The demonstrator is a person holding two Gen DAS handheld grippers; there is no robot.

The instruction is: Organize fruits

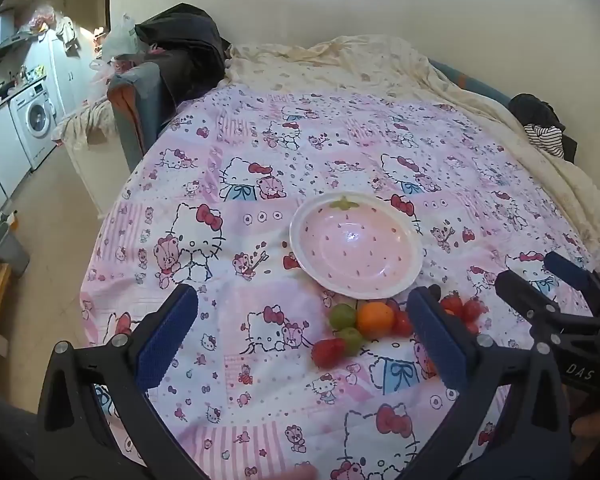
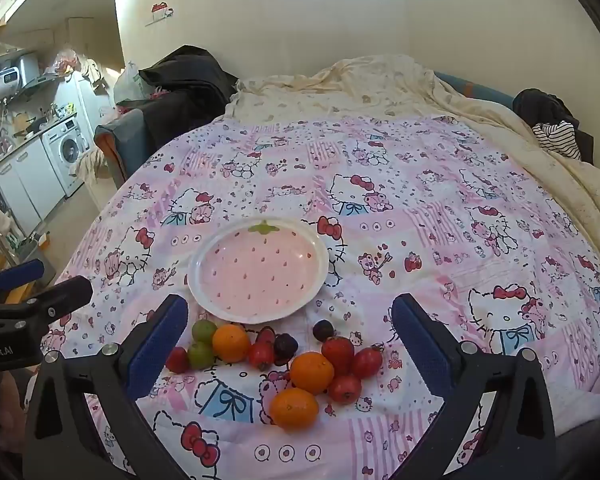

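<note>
Your fruits [image 2: 276, 360] lie loose on the sheet [image 2: 420, 220], just on your side of the plate [image 2: 204, 280], which holds none of them: oranges [image 2: 312, 372], green ones [image 2: 204, 331], red ones, two dark ones. A dark bag [image 2: 188, 80] and striped cloth [image 2: 558, 140] sit well back. Your left tongs [image 1: 300, 320] and right tongs [image 2: 290, 328] both hover spread wide, gripping and touching nothing.
</note>
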